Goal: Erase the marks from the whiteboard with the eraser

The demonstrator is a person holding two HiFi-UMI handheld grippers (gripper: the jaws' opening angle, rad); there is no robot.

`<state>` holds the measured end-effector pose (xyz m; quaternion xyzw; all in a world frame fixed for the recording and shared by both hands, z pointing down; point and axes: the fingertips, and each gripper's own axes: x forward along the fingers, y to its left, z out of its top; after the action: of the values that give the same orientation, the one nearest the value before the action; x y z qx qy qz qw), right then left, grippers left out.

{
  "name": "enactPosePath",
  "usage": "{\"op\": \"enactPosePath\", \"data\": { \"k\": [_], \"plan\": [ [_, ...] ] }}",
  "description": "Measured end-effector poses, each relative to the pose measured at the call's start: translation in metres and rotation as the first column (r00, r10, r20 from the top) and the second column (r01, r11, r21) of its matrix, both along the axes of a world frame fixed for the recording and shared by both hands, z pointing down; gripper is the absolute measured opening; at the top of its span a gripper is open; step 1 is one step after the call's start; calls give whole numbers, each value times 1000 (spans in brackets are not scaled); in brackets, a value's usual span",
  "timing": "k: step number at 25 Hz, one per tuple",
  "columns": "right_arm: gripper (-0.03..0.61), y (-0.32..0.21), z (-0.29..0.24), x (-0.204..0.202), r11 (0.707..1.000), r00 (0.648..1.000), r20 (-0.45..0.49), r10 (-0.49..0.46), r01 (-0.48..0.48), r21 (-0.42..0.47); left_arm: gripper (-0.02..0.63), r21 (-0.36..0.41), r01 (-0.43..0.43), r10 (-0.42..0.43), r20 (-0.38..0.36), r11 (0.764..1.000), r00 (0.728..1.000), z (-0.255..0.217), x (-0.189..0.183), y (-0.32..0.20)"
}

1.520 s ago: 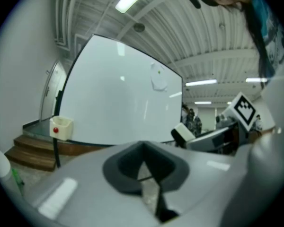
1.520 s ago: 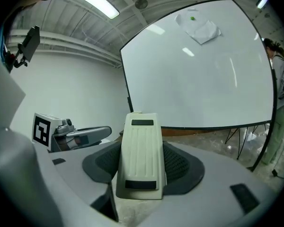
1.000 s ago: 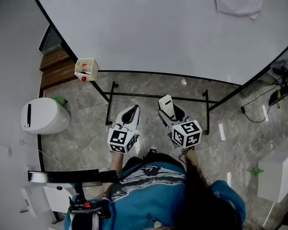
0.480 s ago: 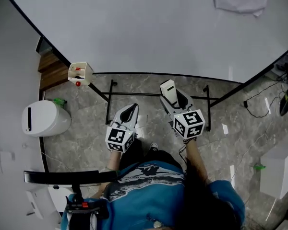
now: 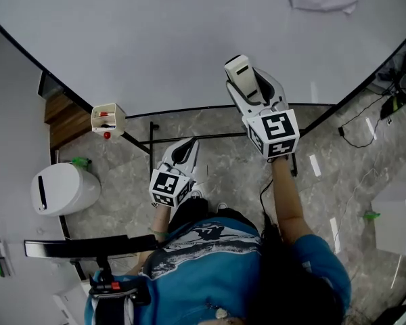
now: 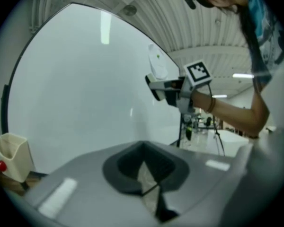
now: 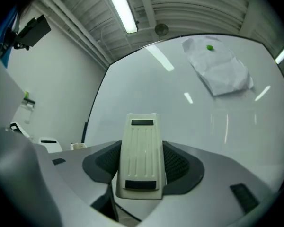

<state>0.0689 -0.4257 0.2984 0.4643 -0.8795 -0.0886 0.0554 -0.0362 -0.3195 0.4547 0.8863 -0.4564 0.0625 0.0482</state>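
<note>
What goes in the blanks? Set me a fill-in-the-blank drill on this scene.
The right gripper is shut on the eraser, while the left gripper holds ___.
The sheet on the whiteboard bears a ___ dot.
The box at the whiteboard's edge lies to the person's ___.
Missing words: nothing; green; left.

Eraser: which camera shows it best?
The right gripper view: the eraser fills the middle, clamped between the fingers, ribbed face plain. The head view shows the eraser small, from above; the left gripper view barely shows it.
</note>
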Motion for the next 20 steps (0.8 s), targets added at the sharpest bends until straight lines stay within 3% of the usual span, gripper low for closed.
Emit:
{"op": "enactPosePath", "data": {
  "k": [4, 10, 14, 20],
  "plan": [
    [262, -30, -60, 4, 984, 993, -43, 113, -106, 141, 3, 8, -18, 18, -8, 1000, 1000, -4, -13, -5],
    [262, -65, -138, 37, 926, 959, 29, 281, -279, 253, 3, 25, -15, 16, -25, 1000, 1000, -9, -36, -10],
    [262, -83, -164, 63, 897, 931, 99, 350, -364, 250, 3, 21, -16, 17, -27, 1000, 999, -7, -47, -11],
    [262, -102, -159, 65, 902, 920, 140, 366, -387, 191, 3, 18, -5, 5, -44, 1000, 999, -9, -60, -11]
  ]
}}
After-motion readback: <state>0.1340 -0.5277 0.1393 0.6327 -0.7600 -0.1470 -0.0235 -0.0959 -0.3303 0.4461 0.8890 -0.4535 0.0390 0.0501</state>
